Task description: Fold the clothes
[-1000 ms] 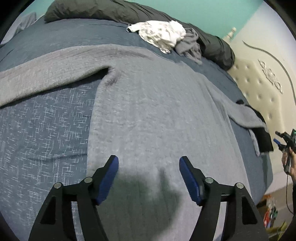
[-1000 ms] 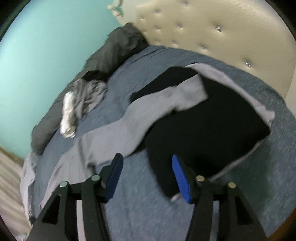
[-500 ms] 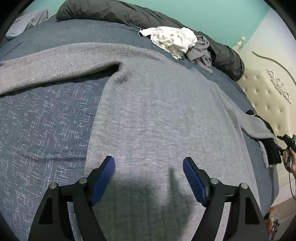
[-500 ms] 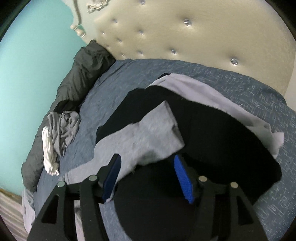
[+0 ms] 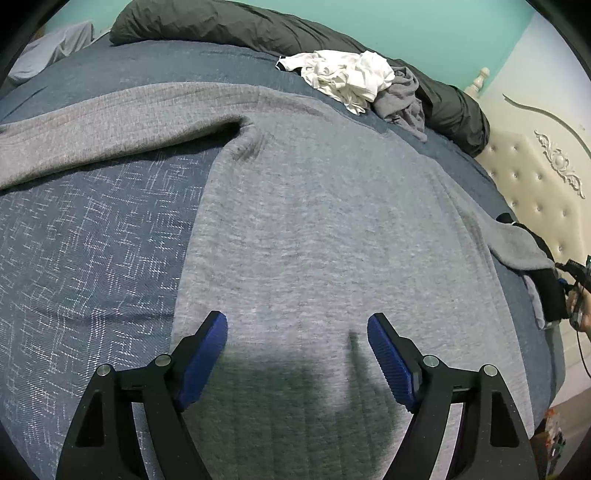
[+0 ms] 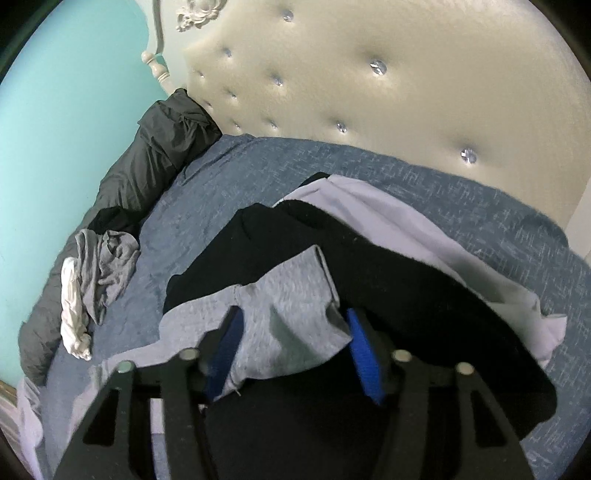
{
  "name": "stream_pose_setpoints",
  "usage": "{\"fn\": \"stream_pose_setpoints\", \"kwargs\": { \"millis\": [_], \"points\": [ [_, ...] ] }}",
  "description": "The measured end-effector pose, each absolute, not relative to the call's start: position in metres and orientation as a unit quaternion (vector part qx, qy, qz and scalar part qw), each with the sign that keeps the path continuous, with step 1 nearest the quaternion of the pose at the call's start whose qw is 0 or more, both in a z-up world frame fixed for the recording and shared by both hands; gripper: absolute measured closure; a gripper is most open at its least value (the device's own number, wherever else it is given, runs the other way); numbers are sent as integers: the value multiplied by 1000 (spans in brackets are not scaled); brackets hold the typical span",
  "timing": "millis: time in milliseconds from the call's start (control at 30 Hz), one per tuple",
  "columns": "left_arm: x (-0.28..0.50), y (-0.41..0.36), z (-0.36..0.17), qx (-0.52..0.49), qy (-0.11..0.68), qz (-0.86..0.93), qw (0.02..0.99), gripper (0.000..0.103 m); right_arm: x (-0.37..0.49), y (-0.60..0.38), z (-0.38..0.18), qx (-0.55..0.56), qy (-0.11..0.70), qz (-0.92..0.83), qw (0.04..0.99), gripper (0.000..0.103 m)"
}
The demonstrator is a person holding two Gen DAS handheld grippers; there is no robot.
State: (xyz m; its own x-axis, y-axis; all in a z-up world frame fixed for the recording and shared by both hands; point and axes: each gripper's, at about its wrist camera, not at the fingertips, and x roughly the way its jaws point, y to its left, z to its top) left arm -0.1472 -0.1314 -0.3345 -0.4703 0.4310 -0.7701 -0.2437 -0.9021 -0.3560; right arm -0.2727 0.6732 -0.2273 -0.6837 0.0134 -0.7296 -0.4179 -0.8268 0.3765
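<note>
A grey sweater (image 5: 314,206) lies spread flat on the blue bedspread (image 5: 74,240), one sleeve stretched to the left. My left gripper (image 5: 295,319) hovers open just above its lower body, nothing between the pads. The sweater's other sleeve (image 6: 284,291) ends on a black garment (image 6: 406,277). My right gripper (image 6: 294,313) straddles that cuff and its jaws are closing, the cuff bunching between the blue pads. In the left wrist view the right gripper (image 5: 576,273) shows small at the far right edge, in a person's hand.
A crumpled white and grey clothes pile (image 5: 347,74) lies by a dark duvet roll (image 5: 221,26) along the far edge. A pale lilac cloth (image 6: 388,206) sits under the black garment. The tufted cream headboard (image 6: 369,92) stands close behind.
My right gripper swept toward the headboard, came down over the sleeve cuff and narrowed around it. My left gripper sank a little toward the sweater and opened slightly wider.
</note>
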Motion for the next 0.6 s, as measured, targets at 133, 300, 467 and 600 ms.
{"fn": "stream_pose_setpoints", "kwargs": {
  "millis": [133,300,467,600],
  "points": [
    [-147,-130,-336,-475,-94,852,199,21,-274,664,-220,-386,233,886,112,96],
    [-148,-130,-336,-475,-93,852,201,21,-279,663,-188,-372,191,903,97,98],
    [-147,-131,-333,-473,-94,853,202,21,-293,667,-138,-346,162,919,94,98],
    [-147,-131,-332,-473,-94,853,202,21,-301,671,-105,-323,155,929,96,98]
  ]
}}
